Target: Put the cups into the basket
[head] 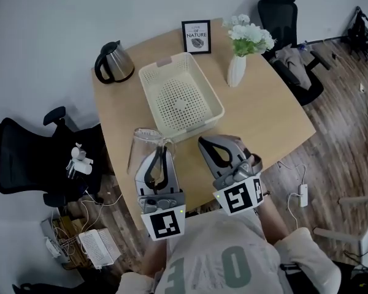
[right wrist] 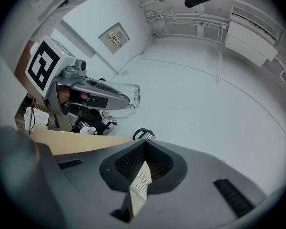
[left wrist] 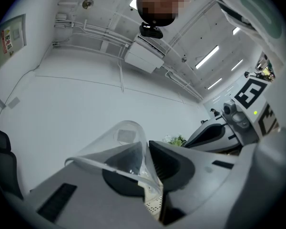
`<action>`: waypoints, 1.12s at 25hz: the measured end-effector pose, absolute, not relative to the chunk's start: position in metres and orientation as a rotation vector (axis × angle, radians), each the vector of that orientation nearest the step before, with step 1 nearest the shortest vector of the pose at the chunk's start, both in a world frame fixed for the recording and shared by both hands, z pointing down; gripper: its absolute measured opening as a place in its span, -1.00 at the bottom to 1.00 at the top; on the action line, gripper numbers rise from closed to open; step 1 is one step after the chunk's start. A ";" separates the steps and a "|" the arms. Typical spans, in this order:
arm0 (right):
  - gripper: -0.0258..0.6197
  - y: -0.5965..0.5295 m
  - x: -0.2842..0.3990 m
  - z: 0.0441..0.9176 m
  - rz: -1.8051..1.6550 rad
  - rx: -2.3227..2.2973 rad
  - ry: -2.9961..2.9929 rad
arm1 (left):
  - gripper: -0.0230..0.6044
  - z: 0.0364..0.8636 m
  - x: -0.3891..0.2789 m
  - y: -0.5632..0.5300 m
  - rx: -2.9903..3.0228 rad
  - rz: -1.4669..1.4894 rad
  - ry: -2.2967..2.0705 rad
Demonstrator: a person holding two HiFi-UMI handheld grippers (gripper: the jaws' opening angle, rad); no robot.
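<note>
Left gripper (head: 162,152) had its jaws pinched on a clear cup (head: 142,149); right gripper (head: 207,146) sat beside it, jaws closed, empty.

Basket (head: 151,81) cream, floor perforated in a dot grid. Cup (head: 144,149) clear. Table (head: 264,115) light wood. Kettle (head: 113,61) silver and black. Vase (head: 237,71) white; flowers (head: 250,34) white, green leaves. Left gripper (head: 162,147), right gripper (head: 207,142) grey; markers (head: 165,224) black-and-white squares.

Standing along the far side of the wooden table (head: 267,122): a steel kettle (head: 115,62), a framed print (head: 196,37), a white vase (head: 236,71) bearing white flowers (head: 250,34). Flanking the table, two black office chairs (head: 21,158) (head: 288,17).
</note>
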State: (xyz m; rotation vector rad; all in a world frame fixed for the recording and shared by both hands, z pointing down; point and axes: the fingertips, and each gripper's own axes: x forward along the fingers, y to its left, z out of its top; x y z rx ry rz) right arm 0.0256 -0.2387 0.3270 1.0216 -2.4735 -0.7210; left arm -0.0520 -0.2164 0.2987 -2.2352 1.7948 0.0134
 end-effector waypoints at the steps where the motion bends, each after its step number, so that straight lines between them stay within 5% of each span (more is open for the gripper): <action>1: -0.93 -0.245 0.028 0.326 -0.723 1.016 -2.476 | -0.79 0.298 -0.050 -0.222 -2.231 0.003 1.799; 15: -0.93 -0.308 0.046 0.312 -0.717 1.009 -2.545 | -0.79 0.290 -0.041 -0.279 -2.136 -0.133 1.826; 28: -0.93 -0.342 0.044 0.333 -0.643 0.971 -2.583 | -0.79 0.327 -0.039 -0.379 -2.152 -0.734 1.586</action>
